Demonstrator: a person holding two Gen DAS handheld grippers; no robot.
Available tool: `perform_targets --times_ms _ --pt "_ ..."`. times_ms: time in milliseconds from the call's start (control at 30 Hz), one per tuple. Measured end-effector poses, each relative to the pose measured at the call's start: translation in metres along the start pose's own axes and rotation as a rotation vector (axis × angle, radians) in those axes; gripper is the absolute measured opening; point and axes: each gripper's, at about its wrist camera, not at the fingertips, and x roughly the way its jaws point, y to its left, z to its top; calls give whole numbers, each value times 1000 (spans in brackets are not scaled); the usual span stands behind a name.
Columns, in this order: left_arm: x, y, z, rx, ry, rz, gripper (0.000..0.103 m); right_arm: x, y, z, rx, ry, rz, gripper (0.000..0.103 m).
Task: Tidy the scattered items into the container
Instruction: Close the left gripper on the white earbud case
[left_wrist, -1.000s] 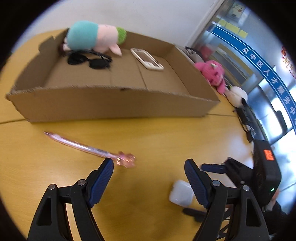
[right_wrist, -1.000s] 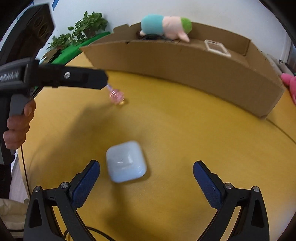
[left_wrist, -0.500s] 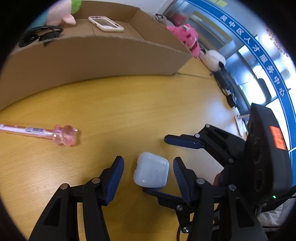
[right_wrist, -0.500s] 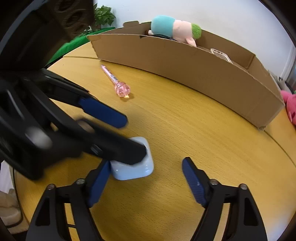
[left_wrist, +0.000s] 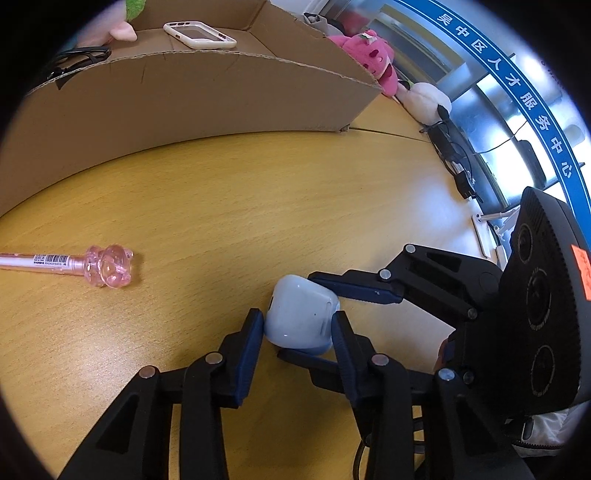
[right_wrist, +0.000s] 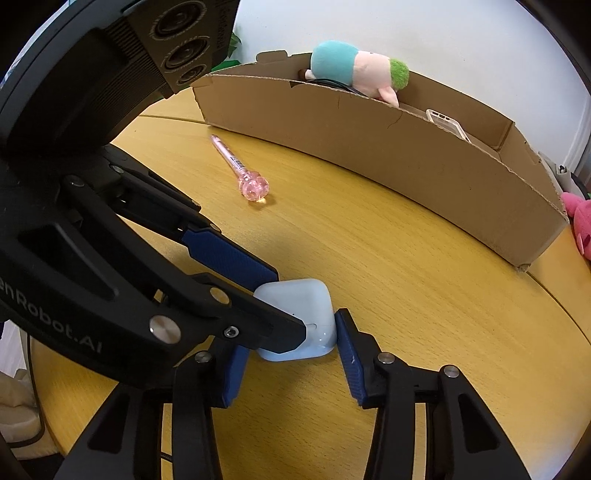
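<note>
A white earbud case (left_wrist: 299, 314) lies on the yellow table, and both grippers are closing on it at once. My left gripper (left_wrist: 297, 316) has a blue pad against each of its sides. My right gripper (right_wrist: 291, 334) comes in crosswise, its right pad (right_wrist: 347, 343) against the case (right_wrist: 306, 295) and its left pad partly hidden behind the left gripper's finger. A pink pen (left_wrist: 107, 266) with a bear-shaped cap lies loose to the left. Behind stands the cardboard box (left_wrist: 184, 96), holding a plush toy (right_wrist: 354, 70), a phone case (left_wrist: 199, 35) and a black cable (left_wrist: 81, 55).
A pink plush (left_wrist: 369, 51) and a white plush (left_wrist: 424, 99) lie past the box's right end. Black cables (left_wrist: 458, 162) run along the table's right edge. A green plant (right_wrist: 229, 48) stands behind the box. Bare tabletop lies between the case and the box.
The left gripper has swung from the pen over to the earbud case and come down around it. Both grippers' jaws have narrowed from wide open to touching the case.
</note>
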Motion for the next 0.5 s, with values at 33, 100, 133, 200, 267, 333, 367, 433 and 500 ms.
perform_targets --times_ms 33,100,133,200,267,333,367,433,500 --pt "0 0 0 -3 -2 -1 36 0 0 0 1 -2 -1 49" --pt "-1 2 -1 -10 -6 -8 34 -1 1 -1 3 -3 -1 49" --pt "-1 3 -1 -15 -9 -15 32 -1 1 -1 4 -3 0 50" --pt "-1 5 -1 -23 -11 -25 31 -1 0 -1 8 -3 -5 54" --pt "-1 5 -1 -24 -12 -29 31 0 -2 -2 16 -2 -7 68" --pt "-1 5 -1 -22 -13 -30 31 0 -3 -2 18 -4 -4 68" --pt "-1 5 0 -21 -13 -30 31 0 -3 -1 16 -6 -4 68" --pt "-1 4 0 -19 -12 -28 31 0 -2 1 -3 -9 1 66" --pt "-2 4 -1 -15 -12 -26 31 2 1 3 -30 -6 10 49"
